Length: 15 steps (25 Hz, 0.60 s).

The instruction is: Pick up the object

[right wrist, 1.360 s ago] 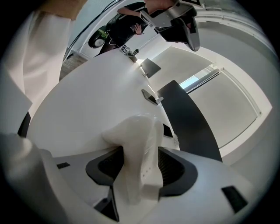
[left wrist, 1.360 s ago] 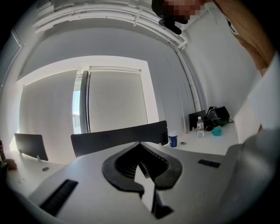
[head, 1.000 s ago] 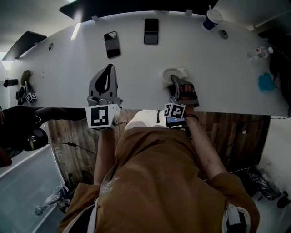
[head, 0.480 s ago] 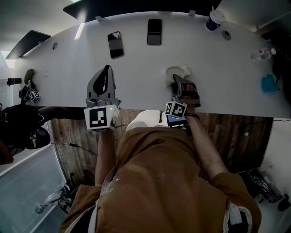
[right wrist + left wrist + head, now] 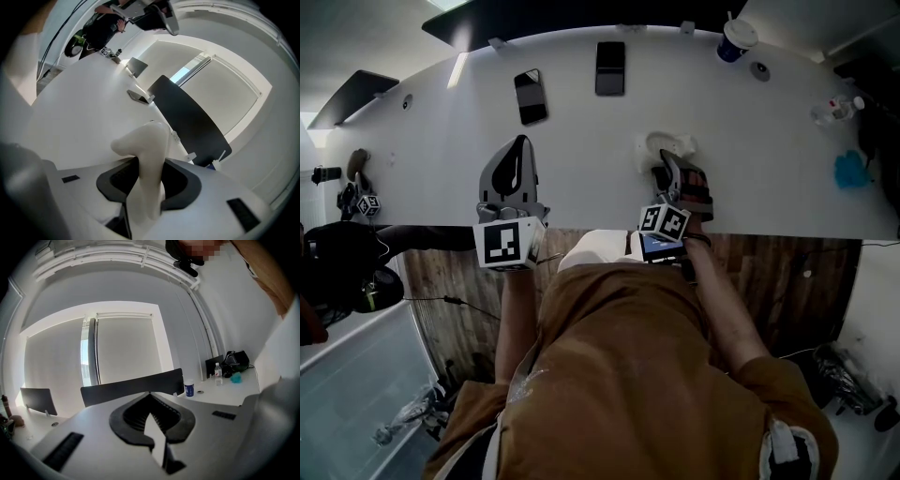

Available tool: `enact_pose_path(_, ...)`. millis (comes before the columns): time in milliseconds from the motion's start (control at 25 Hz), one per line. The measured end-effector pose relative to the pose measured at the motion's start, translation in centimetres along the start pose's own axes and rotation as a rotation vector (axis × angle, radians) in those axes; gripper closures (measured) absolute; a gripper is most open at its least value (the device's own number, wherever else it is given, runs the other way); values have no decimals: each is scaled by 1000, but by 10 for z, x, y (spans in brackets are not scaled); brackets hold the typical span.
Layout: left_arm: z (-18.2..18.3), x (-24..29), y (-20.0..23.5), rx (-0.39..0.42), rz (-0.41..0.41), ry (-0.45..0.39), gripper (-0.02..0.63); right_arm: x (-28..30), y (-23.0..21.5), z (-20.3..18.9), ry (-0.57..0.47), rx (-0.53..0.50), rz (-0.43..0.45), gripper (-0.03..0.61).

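Our right gripper (image 5: 149,183) has just been closing its jaws and now clamps the white object (image 5: 143,140) on the tabletop (image 5: 441,141), so we judge the lift can begin.

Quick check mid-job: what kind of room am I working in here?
Likely an office or meeting room: a long white table with two phones and a lidded cup on it, and a black chair before a blinded window.
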<state>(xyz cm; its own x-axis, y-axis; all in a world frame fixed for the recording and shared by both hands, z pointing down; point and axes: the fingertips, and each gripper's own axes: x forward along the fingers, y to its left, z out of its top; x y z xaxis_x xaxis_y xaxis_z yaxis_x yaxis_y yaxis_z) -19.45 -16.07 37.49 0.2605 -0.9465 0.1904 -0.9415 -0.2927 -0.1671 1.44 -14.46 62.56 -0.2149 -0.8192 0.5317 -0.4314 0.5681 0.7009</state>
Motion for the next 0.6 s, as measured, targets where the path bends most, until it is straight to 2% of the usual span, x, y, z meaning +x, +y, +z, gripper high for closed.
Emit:
enact_pose_path(440, -3, 5, -10, -1, -15, 10, 612, -26, -47, 9, -74, 342, -13, 430)
enact_pose_path(600, -1, 9, -15, 1, -29, 3, 612, -36, -74, 23, -124, 425, -38, 430)
